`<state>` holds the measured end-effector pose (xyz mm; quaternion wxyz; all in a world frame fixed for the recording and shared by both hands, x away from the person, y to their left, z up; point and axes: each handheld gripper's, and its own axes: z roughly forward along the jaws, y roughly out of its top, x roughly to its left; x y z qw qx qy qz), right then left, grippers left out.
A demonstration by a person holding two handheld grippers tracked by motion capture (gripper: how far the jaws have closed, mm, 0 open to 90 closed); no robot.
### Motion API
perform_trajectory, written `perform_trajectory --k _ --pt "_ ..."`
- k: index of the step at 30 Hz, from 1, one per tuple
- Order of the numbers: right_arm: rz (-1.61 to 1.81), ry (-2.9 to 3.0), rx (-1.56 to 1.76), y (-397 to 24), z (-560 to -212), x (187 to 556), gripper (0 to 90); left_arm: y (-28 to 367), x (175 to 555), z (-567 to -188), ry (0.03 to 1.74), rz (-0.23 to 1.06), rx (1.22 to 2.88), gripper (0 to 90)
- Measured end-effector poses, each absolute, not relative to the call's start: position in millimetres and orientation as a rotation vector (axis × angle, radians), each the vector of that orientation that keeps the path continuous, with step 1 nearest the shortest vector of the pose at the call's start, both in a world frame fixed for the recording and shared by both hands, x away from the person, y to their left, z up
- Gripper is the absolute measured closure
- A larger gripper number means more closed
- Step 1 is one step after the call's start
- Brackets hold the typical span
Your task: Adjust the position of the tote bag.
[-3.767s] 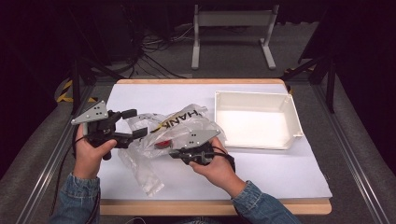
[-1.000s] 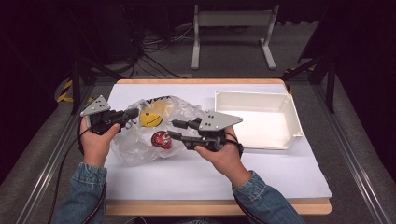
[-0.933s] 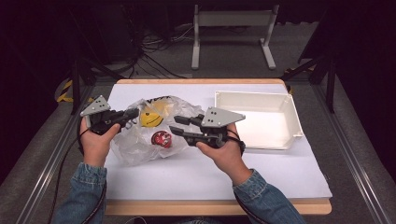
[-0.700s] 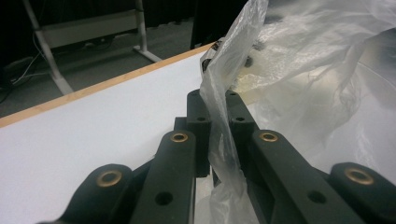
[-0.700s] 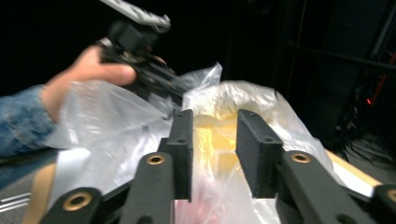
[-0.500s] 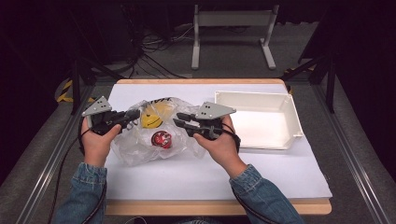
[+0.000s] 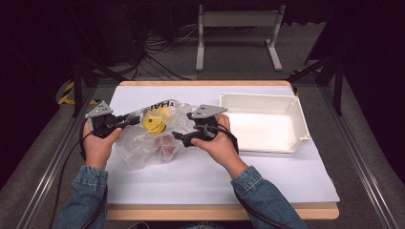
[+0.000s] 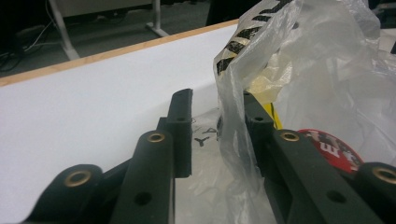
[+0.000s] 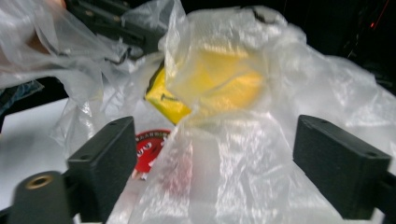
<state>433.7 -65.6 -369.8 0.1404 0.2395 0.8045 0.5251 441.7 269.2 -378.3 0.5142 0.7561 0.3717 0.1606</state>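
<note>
A clear plastic bag (image 7: 143,145) with black lettering lies crumpled on the white table cover (image 7: 267,167). It has a yellow smiley print (image 7: 154,121) and a red round item (image 7: 165,146) inside. My left gripper (image 7: 134,118) is at the bag's upper left edge. Its jaws have just been opening. In the left gripper view (image 8: 215,100) they stand slightly apart, with the bag film (image 8: 233,116) draped loosely against the right jaw. My right gripper (image 7: 177,137) is at the bag's right side. Its jaws have just been opening too and stand wide (image 9: 219,144), with loose film (image 9: 224,154) between them, unpressed.
A white rectangular tray (image 7: 300,125) sits at the right of the table, just beyond my right hand. Metal rails run along both table sides, and a white stand (image 7: 239,28) and cables lie on the floor behind.
My right gripper has moved left and down onto the bag's right side and opened its jaws. The left gripper's jaws have parted a little. The bag has sunk lower onto the table.
</note>
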Motion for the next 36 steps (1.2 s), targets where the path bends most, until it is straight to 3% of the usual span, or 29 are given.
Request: perform_trajectory --k 16,25,36 --pt "1.321 2.428 0.697 -60 -398 442 4.1 273 454 -402 0.993 0.310 1.849 67.6" --pt "1.257 2.451 0.769 -61 -411 444 4.2 283 455 -410 1.043 0.305 1.844 65.2" --pt "1.324 2.403 0.760 -70 -399 438 6.1 291 434 -375 0.957 0.387 1.768 55.3"
